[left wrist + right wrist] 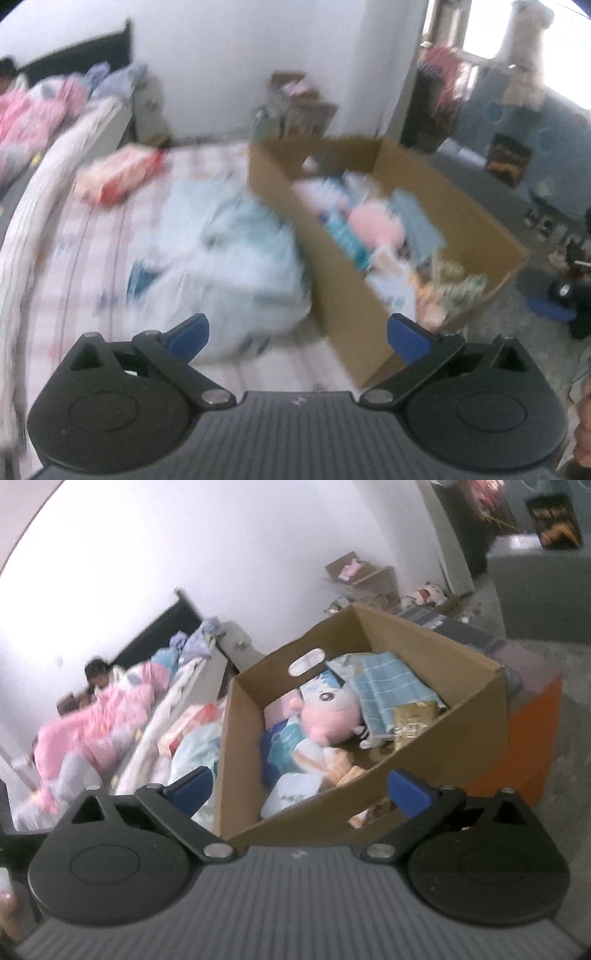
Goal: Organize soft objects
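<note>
We hold both the left tongs [298,334] and the right tongs [300,789] released and empty; the pale blue bundle [229,254] lies just ahead of the left tongs, nearer than the cardboard box [388,775].

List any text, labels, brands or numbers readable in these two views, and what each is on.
None can be read.
Small pale mark on the right gripper's grey body: too small.
Print on the packets in the cardboard box: blurred.
Dark picture with orange marks, top right: illegible.
Left wrist view: motion-blurred throughout.
</note>
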Available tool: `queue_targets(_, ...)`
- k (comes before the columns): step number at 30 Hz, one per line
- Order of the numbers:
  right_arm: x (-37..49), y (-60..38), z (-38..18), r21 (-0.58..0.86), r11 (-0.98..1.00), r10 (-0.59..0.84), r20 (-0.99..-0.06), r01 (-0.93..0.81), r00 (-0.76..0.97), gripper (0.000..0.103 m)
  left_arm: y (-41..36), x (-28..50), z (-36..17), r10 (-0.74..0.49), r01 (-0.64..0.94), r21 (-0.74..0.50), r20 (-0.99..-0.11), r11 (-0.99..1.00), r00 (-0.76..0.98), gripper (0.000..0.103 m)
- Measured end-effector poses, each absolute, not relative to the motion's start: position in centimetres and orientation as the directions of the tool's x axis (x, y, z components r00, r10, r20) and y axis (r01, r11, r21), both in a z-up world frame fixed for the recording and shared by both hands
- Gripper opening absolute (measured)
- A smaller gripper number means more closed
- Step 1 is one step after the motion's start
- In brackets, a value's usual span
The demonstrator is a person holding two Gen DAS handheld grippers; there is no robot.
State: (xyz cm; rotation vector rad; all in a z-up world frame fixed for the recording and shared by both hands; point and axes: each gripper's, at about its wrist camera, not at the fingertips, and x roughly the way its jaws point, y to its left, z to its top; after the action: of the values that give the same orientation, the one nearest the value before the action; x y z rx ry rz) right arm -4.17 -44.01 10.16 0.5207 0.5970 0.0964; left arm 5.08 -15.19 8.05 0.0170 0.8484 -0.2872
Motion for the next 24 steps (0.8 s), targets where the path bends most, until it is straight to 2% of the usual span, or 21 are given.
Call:
queue_targets(6,-4.5,-40.1,11.7,0.331,0.944,0.193,-0.575,0.009,0.795,0.102,-13.4,4.8,4.9,-0.181,0.164,-0.111,-0.842,0.980,0.509,0.103)
queue_targets(11,-4.6,-37.5,12.9,0.178,0.982,0.164,-0.644,-0.063,0.748,0.102,-12.3,4.6,3.4,-0.100,0.027,-0.099,-0.877,0.995,0.469,0.102)
queue_targets(17,-4.5,-36.2,13.5,0.064,0.992,0.120,-0.710,-0.106,0.694,0.102,-12.3,5.2,2.9,-0.156,0.056,-0.146,-0.898,0.988,0.412,0.102)
queue_targets(24,-3.6,-36.3,12.6,0.019,0.997,0.060,-0.785,-0.072,0.617,0.102,-13.7,5.2,3.1,-0.063,0.068,-0.038,-0.907,0.997,0.417,0.102)
